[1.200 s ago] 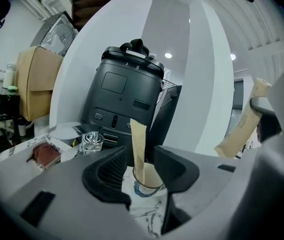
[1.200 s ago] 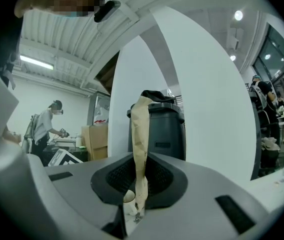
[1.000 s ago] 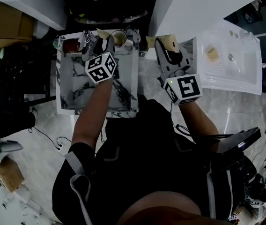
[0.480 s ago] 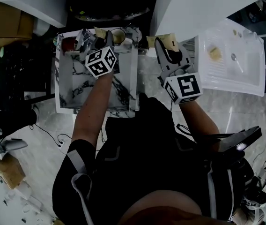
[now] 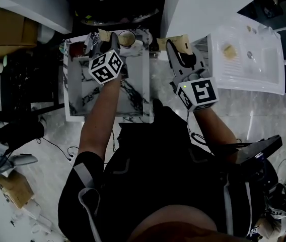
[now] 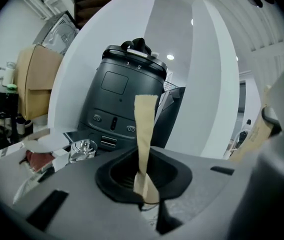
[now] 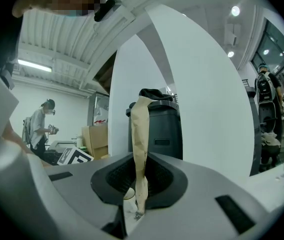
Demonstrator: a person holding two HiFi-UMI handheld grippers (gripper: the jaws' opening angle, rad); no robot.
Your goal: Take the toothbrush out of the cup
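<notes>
A pale cup (image 5: pixel 127 38) stands at the back edge of the marbled tray (image 5: pixel 82 97); I cannot make out the toothbrush in any view. My left gripper (image 5: pixel 114 39) reaches over the tray to just left of the cup. In the left gripper view its jaws are closing and nearly together, with a tan strip on the left gripper (image 6: pixel 145 129) along their seam. Whether anything sits between them is hidden. My right gripper (image 5: pixel 176 47) hovers off the tray to the right. The right gripper (image 7: pixel 141 134) is shut, with nothing visible in it.
A small glass (image 6: pixel 82 149) and a red item (image 5: pixel 76 49) stand at the tray's back left. A dark machine (image 6: pixel 124 94) and a white pillar (image 5: pixel 203 4) rise behind. A white washbasin (image 5: pixel 248 64) is at the right, a cardboard box (image 5: pixel 7 26) at the left.
The left gripper has edged toward the back of the tray, closer to the cup. The right gripper has kept still.
</notes>
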